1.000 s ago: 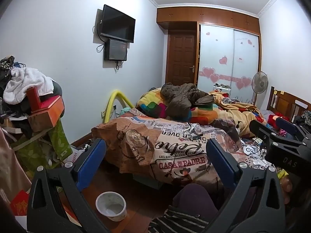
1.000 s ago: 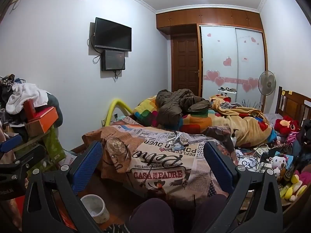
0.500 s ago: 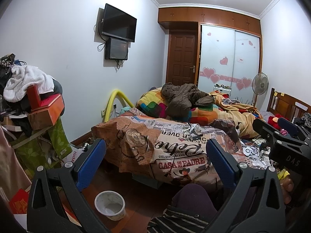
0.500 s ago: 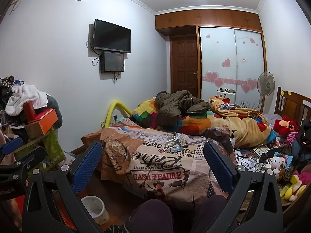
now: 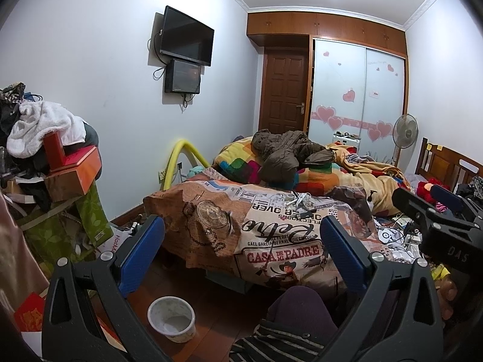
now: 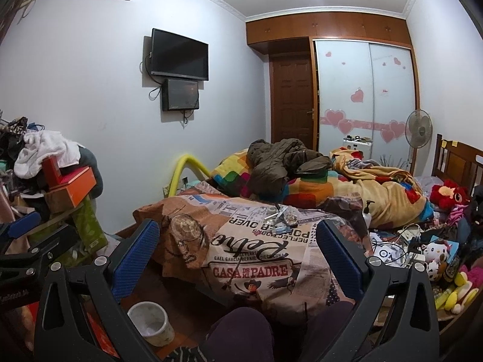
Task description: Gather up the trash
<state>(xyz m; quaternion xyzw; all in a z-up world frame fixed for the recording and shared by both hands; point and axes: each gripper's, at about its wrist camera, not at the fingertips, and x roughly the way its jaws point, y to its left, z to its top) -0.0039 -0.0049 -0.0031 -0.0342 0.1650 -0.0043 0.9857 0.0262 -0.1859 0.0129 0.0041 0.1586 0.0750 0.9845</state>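
Note:
A small heap of trash scraps (image 5: 299,201) lies on the printed cover of the bed (image 5: 271,241); it also shows in the right wrist view (image 6: 280,215). A white paper bowl (image 5: 171,318) stands on the wooden floor below my left gripper, also seen in the right wrist view (image 6: 151,327). My left gripper (image 5: 241,241) is open and empty, held short of the bed. My right gripper (image 6: 238,241) is open and empty too. Each gripper shows at the edge of the other's view.
A cluttered pile of boxes and clothes (image 5: 51,163) stands at the left. Cables, toys and small items (image 6: 422,247) cover the right side. A jacket and blankets (image 5: 286,157) lie on the far bed. My knees (image 5: 295,310) are below.
Both views have shifted very slightly; the grippers stay open and empty and nothing on the bed has moved.

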